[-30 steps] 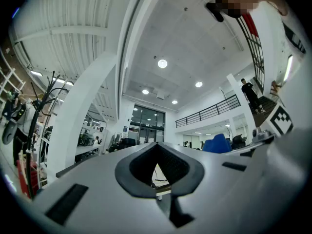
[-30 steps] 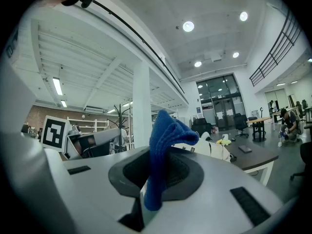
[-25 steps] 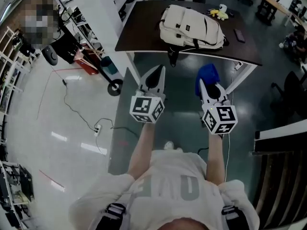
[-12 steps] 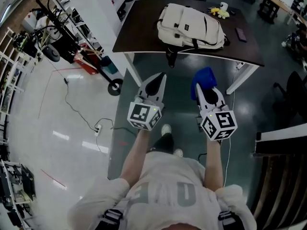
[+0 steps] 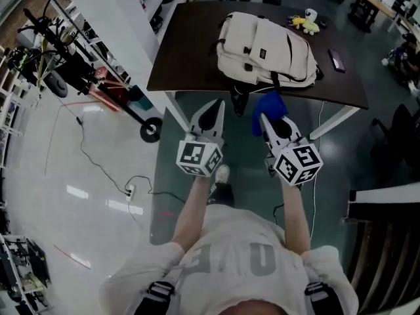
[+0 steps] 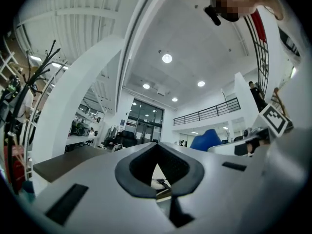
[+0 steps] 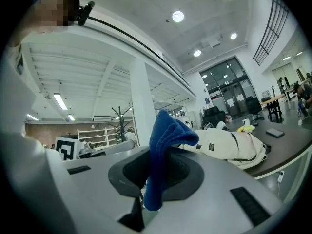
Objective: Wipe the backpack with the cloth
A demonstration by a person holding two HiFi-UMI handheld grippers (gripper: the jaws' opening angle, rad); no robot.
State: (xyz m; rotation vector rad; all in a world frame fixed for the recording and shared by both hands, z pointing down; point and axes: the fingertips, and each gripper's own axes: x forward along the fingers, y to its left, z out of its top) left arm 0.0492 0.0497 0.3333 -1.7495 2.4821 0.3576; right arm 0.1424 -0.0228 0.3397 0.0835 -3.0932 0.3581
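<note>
A cream backpack (image 5: pixel 266 48) lies flat on the dark brown table (image 5: pixel 190 58), straps hanging over the near edge. My right gripper (image 5: pixel 267 118) is shut on a blue cloth (image 5: pixel 268 104), held just short of the table's front edge below the backpack. In the right gripper view the cloth (image 7: pixel 163 150) sticks up from the closed jaws of that gripper (image 7: pixel 155 179), with the backpack (image 7: pixel 229 147) beyond. My left gripper (image 5: pixel 212 109) hovers beside it at the left, jaws together with nothing in them. In the left gripper view, this gripper (image 6: pixel 158 172) faces the table edge.
A yellow soft toy (image 5: pixel 303 22) and a dark phone (image 5: pixel 338 60) lie on the table's far right. A wheeled cart (image 5: pixel 128 97) stands left of the table, and cables with a power strip (image 5: pixel 129 190) lie on the floor. An office chair (image 5: pixel 400 123) is at the right.
The person has stepped closer to the table. Both grippers now sit nearer its front edge, and the right one still holds the cloth.
</note>
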